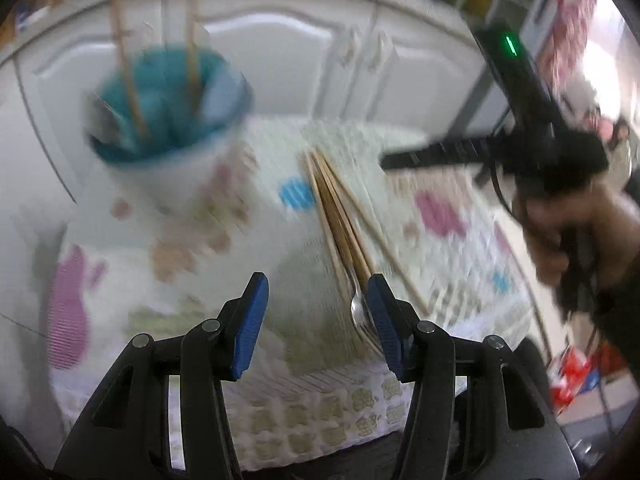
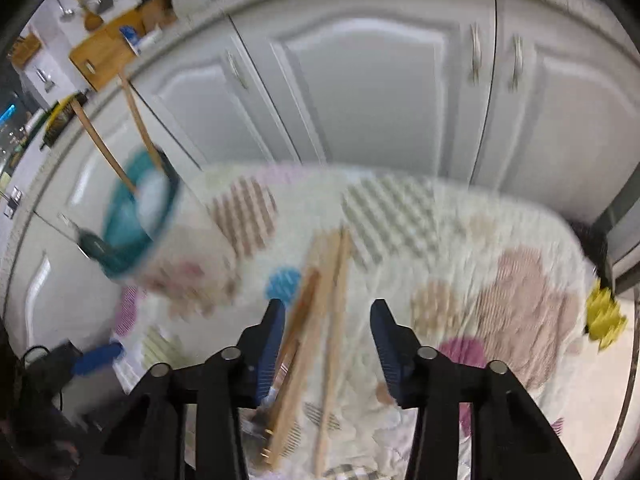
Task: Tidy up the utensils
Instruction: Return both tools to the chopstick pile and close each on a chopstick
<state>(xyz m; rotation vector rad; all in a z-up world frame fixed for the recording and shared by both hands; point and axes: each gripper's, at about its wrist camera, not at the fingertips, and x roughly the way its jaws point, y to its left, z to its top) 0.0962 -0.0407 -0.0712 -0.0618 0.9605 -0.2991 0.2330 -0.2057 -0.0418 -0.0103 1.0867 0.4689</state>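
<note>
Both grippers' fingers (image 1: pixel 250 328) apart, empty, tilted down over chopsticks (image 1: pixel 336 216), cup (image 1: pixel 168 120) behind

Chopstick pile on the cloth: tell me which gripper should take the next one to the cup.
Probably right. The right gripper stands open astride the chopsticks; the left gripper hangs beside them, nearer the cup.

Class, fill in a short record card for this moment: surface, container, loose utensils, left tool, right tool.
surface: table under a patterned cloth
container: teal-lined cup standing on the cloth, two chopsticks upright in it
loose utensils: bundle of wooden chopsticks lying on the cloth, metal fork beside them
left tool: open, empty, above the fork end of the bundle
right tool: open, chopsticks between its fingers, not clamped
</note>
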